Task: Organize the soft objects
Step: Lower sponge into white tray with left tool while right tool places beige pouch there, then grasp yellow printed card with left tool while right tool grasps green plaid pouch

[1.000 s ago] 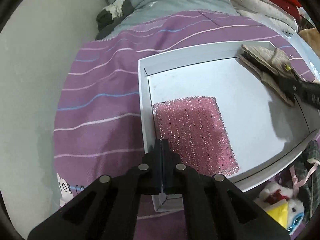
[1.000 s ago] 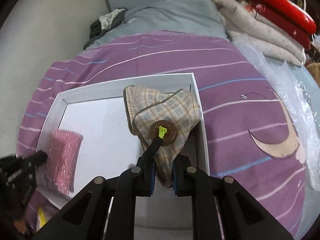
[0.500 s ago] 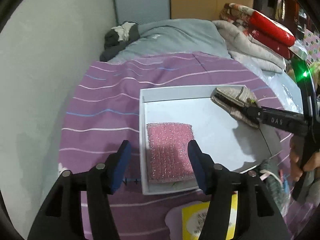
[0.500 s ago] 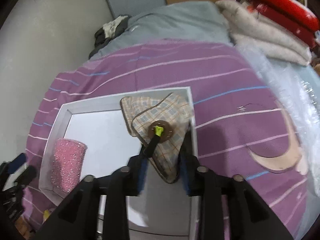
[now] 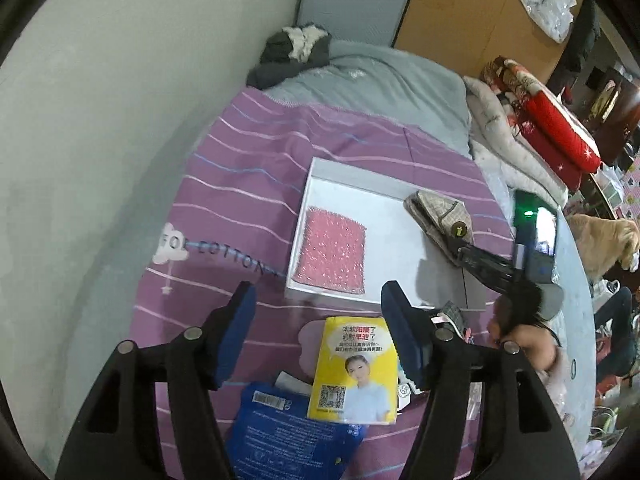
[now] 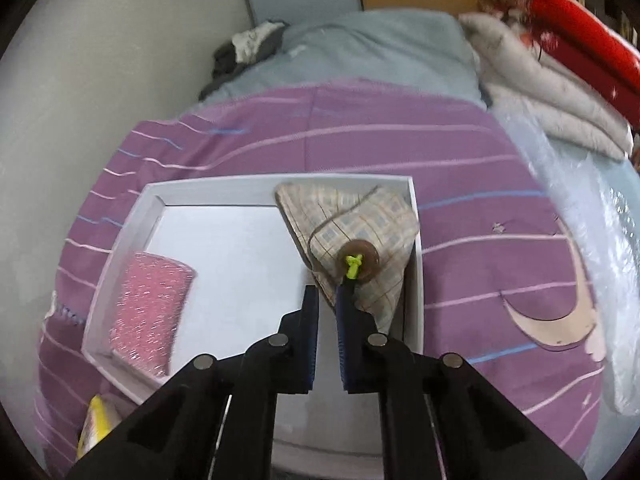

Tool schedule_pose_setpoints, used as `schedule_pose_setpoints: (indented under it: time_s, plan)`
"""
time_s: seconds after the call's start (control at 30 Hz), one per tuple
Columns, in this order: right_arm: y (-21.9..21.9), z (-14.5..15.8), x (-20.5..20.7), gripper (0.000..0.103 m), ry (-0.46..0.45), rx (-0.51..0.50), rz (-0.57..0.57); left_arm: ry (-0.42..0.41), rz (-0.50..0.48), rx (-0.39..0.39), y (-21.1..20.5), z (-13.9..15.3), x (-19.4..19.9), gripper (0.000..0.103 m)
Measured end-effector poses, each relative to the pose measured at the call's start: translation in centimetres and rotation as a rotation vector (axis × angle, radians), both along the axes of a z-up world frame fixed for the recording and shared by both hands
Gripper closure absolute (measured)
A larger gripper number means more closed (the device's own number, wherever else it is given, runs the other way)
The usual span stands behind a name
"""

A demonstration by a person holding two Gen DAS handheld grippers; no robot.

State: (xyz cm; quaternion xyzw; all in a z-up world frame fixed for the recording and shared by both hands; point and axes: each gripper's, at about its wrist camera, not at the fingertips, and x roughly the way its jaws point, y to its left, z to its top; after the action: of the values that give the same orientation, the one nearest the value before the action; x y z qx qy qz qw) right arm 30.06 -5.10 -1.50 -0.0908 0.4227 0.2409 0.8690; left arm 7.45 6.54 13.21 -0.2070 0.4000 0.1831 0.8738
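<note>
A white tray lies on the purple striped sheet. In its near left corner a pink sponge lies flat. My left gripper hangs above the sheet in front of the tray, its jaws opening with nothing between them. A plaid cloth pouch with a brown button rests in the tray's far right corner. My right gripper is shut on the pouch's near edge; the left wrist view shows it touching the pouch. The sponge sits at the tray's left.
A yellow packet and a blue packet lie on the sheet below my left gripper. A person's hand holds the right tool. Folded blankets and a grey quilt fill the far side; clear plastic lies right.
My left gripper, shut at the sponge's near edge, opened and drew back and up, bringing the packets into view. My right gripper opened briefly, then shut again at the pouch.
</note>
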Motion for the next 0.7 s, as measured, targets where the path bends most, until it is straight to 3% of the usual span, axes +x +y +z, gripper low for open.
schedule_pose_setpoints:
  time_s: [0.17,0.3,0.7]
  plan:
    - [-0.6,-1.8,1.7,0.099,0.078,0.08,-0.059,-0.004,0.014,-0.004,0.5,0.0,-0.7,0.036]
    - [-0.3,-2.1,1.3,0.099,0.06,0.071,-0.058,-0.001,0.016,-0.034,1.1,-0.4,-0.6,0.036]
    - [-3.4,2.2,-3.4,0.095,0.007,0.173,-0.08,-0.002,-0.017,-0.034,-0.1,-0.2,-0.7,0.036]
